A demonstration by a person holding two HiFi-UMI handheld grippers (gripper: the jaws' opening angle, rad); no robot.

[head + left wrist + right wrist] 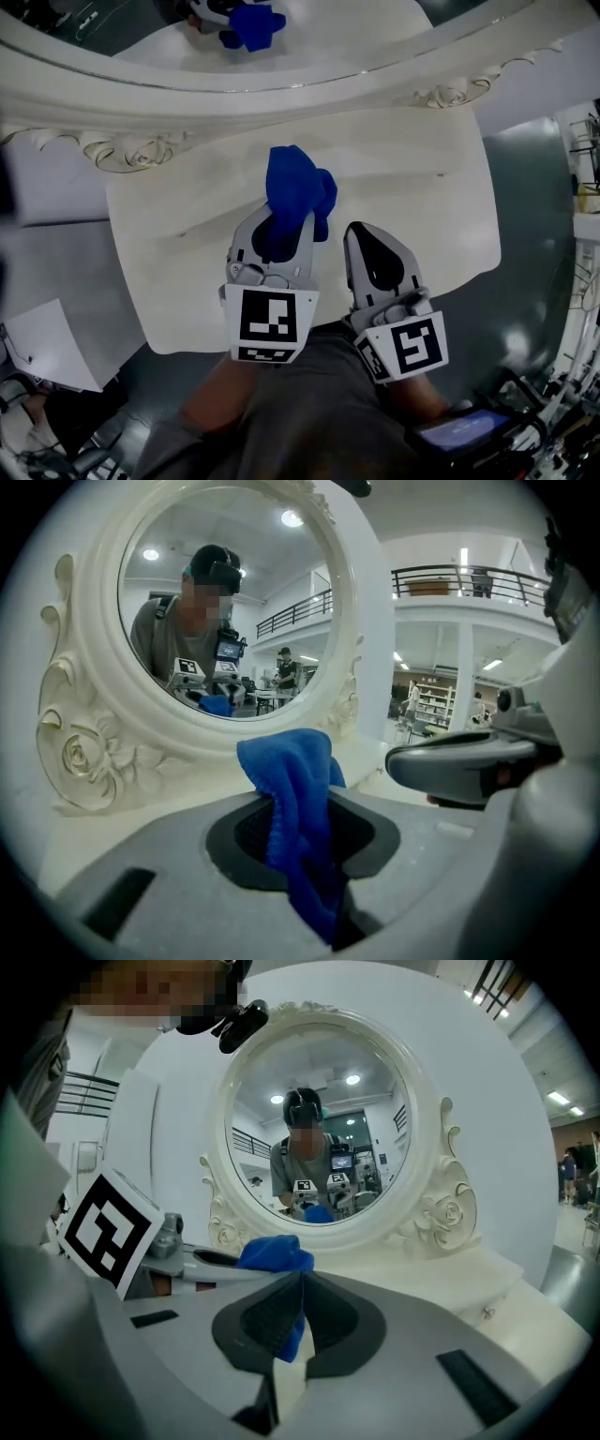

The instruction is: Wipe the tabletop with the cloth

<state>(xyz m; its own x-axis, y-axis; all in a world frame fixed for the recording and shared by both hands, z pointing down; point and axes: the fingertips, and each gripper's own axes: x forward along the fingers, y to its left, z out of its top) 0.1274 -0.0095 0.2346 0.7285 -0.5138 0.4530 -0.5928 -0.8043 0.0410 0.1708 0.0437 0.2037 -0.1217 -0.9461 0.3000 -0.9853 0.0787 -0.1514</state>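
A blue cloth (295,192) hangs bunched over the white tabletop (187,253), and my left gripper (284,225) is shut on it. In the left gripper view the cloth (291,761) runs down between the two dark pads of that gripper (300,803) and sticks up above them. My right gripper (356,232) hovers just right of the cloth with its jaws shut and nothing seen gripped. From the right gripper view, the cloth (274,1252) shows beyond and to the left of that gripper's (302,1279) closed tips.
An ornate white oval mirror (281,56) stands along the table's back edge and reflects the cloth. The table's front edge lies just under both grippers. A white sheet (47,347) lies on the floor at left, and a lit screen (464,431) is at lower right.
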